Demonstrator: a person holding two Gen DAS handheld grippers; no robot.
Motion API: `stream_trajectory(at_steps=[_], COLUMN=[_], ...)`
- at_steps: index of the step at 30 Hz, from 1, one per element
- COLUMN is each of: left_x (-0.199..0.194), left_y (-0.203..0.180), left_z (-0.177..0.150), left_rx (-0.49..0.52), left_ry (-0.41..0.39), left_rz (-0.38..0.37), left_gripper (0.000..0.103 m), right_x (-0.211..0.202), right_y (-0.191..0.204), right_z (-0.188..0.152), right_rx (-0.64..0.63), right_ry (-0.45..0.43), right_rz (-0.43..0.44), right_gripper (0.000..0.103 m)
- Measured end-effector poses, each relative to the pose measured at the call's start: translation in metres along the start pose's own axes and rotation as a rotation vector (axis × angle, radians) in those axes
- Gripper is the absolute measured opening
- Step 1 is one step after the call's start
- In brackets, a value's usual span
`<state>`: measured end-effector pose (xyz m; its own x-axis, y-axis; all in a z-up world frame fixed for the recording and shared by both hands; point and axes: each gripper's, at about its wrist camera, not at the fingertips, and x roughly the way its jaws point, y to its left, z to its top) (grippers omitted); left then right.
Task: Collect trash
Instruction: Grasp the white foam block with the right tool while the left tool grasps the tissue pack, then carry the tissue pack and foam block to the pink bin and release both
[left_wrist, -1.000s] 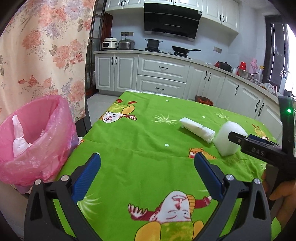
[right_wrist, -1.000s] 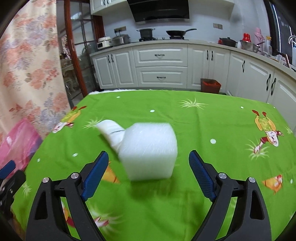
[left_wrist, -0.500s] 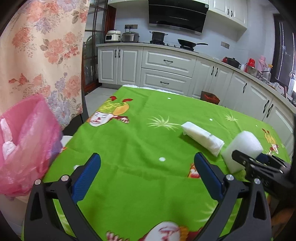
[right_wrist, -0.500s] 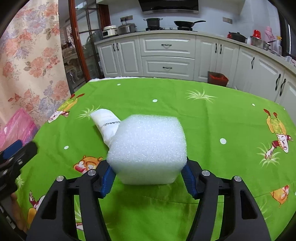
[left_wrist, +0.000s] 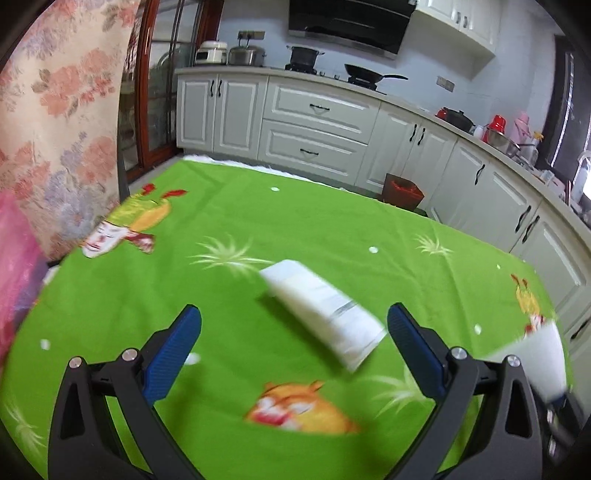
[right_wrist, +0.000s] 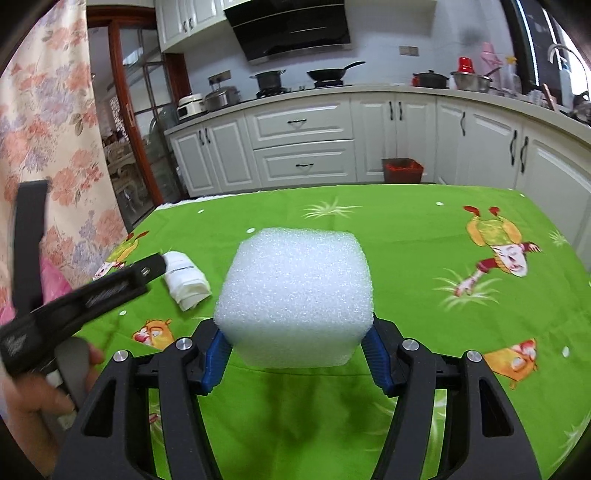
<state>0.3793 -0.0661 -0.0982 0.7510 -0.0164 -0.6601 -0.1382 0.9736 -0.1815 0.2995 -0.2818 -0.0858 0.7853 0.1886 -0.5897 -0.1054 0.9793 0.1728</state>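
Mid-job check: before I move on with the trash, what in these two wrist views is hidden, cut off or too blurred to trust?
- Pink trash bag: left wrist view, cut off by the left edge; its opening is unseen.
- White packet: left wrist view, motion-blurred; its print is unreadable.
- Foam block: right wrist view, its underside and the right gripper pad contact are hidden by the block itself.
- Left gripper: right wrist view shows only one side, blurred.

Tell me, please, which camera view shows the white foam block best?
The right wrist view shows it best: the white foam block fills the centre, sharp, clamped between the blue pads of the right gripper above the green tablecloth. The left wrist view shows only a blurred white corner of it at the right edge, behind the open left gripper.
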Motion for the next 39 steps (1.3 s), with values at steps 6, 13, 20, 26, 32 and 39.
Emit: stream_trajectory(at_steps=[6,13,20,26,32,39], left_x=[0.030,0.058,0.045,0.013,-0.018,-0.031], left_y=[-0.021,-0.034,-0.028,-0.011,0.006,0.019], left_z=[0.014,0.014,-0.001,-0.022,-0.044,-0.062], left_rx=[-0.001,0.061,0.143,0.174,0.194,0.204], left_ry=[0.040,0.147,0.148,0.118,0.098,0.144], left_rz=[0.028,0.036,-0.065,-0.116,-0.146,-0.149], left_gripper=[0.095,0.073,0.035,0.028,0.027,0.039], right_x=[-0.009,-0.020,-0.025,-0.025,-0.027,-0.036], right_y=[-0.016,-0.023,-0.016,-0.007,0.000,0.008], right_z=[-0.001,0.000,-0.008,-0.018,-0.029,-0.035], right_rx=[0.054,0.092,0.083,0.077,0.074,0.063], right_ry=[-0.029,-0.069,-0.069,-0.035,-0.013,-0.018], right_rz=[0.007,0.026,0.037,0.034,0.032,0.041], right_gripper=[0.059,0.059,0.059,0.059,0.059,0.059])
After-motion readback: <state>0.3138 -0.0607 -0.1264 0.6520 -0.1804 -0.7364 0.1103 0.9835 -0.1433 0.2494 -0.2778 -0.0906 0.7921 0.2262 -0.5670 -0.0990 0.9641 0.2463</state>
